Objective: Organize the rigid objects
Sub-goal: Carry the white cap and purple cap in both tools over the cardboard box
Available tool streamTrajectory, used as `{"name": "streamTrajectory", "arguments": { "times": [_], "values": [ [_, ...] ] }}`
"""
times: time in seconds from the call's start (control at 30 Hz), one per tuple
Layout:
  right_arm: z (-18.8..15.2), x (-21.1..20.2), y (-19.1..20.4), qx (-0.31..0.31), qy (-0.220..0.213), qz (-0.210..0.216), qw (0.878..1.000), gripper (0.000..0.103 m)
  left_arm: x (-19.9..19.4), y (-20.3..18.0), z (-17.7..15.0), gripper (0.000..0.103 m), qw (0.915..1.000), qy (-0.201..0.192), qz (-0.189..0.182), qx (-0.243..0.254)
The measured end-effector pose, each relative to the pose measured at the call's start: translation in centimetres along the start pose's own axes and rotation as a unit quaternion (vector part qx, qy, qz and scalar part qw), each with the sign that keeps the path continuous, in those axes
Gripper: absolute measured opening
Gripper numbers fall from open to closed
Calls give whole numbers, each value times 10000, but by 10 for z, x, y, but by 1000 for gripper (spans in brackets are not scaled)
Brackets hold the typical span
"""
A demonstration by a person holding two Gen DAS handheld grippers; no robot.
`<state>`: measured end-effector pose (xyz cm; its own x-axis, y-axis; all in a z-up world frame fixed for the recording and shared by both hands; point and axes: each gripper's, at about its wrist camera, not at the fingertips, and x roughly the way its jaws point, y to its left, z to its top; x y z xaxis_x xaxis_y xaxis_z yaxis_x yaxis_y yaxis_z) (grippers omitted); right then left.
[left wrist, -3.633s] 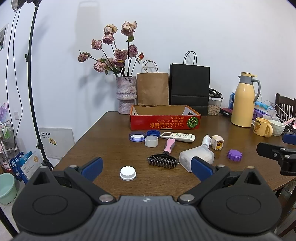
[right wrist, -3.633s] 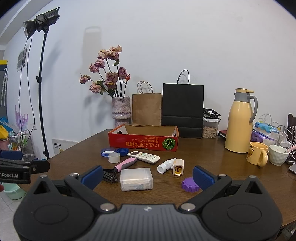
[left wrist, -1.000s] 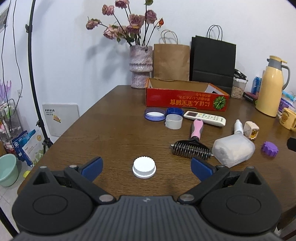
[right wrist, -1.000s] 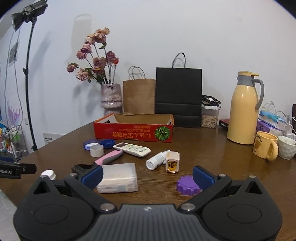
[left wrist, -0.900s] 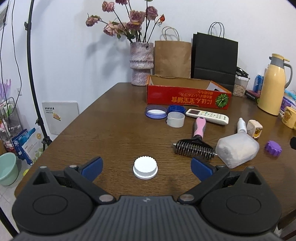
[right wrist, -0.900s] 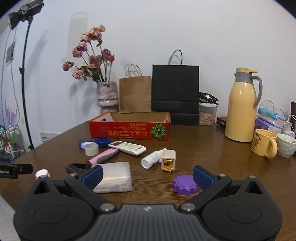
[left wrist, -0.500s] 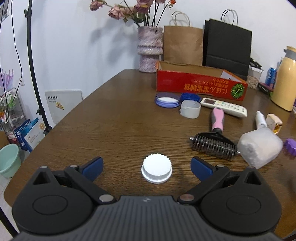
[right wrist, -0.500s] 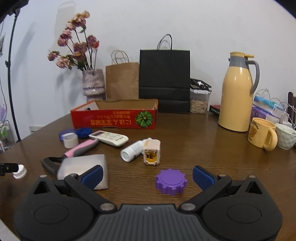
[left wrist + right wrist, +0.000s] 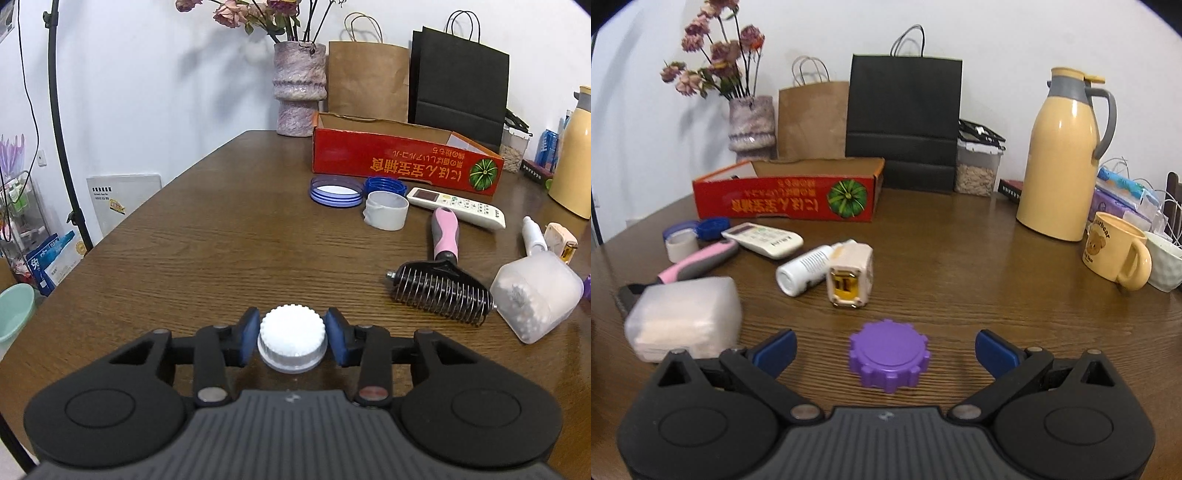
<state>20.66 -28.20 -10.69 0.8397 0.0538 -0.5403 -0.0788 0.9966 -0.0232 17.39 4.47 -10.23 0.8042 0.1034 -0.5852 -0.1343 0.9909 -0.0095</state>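
Note:
A white ribbed cap (image 9: 291,343) sits on the brown table, and my left gripper (image 9: 293,332) is shut on it, one blue pad on each side. In the right wrist view a purple toothed cap (image 9: 888,356) lies on the table between the wide-apart fingers of my open right gripper (image 9: 885,350), touching neither. An open red cardboard box (image 9: 402,158) stands further back. Before it lie blue lids (image 9: 336,190), a tape roll (image 9: 386,215), a white remote (image 9: 456,207), a pink-handled pet brush (image 9: 441,273), a cotton swab tub (image 9: 537,295), a small white bottle (image 9: 807,269) and a beige plug (image 9: 849,278).
A yellow thermos (image 9: 1062,155), a yellow mug (image 9: 1115,251) and a white cup (image 9: 1167,266) stand at the right. A vase (image 9: 300,85), a brown paper bag (image 9: 367,81) and a black bag (image 9: 903,118) line the back wall. The table's left edge (image 9: 122,221) curves away near the lamp stand.
My left gripper has dropped forward over the white cap and closed on it. My right gripper has moved forward and down, so the purple cap now lies between its fingers.

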Motion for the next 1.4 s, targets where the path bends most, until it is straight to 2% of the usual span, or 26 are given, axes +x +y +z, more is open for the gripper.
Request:
{"name": "streamTrajectory", "arguments": {
  "times": [0.17, 0.2, 0.23, 0.3, 0.53, 0.73, 1.4],
  "values": [
    [1, 13, -4, -16, 241, 152, 9996, 81, 3, -5, 4, 40, 10000, 5, 6, 1],
    [1, 15, -4, -13, 298, 197, 9994, 75, 3, -6, 5, 40, 10000, -3, 6, 0],
    [1, 17, -4, -12, 362, 233, 9991, 63, 3, -6, 6, 40, 10000, -10, 1, 1],
    [2, 16, -7, 71, 355, 415, 9985, 52, 1, -8, 8, 40, 10000, -29, -6, 7],
    [10, 8, -9, 155, 135, 466, 9987, 52, -2, -9, 22, 40, 9999, -142, -44, 22],
    [31, 0, -5, 164, -161, 522, 9984, 52, -6, -11, 42, 40, 9994, -330, -108, 43],
    [136, 6, 38, -49, -1183, 871, 9891, 52, -6, -41, 154, 40, 9915, -1228, -352, 231]
  ]
}}
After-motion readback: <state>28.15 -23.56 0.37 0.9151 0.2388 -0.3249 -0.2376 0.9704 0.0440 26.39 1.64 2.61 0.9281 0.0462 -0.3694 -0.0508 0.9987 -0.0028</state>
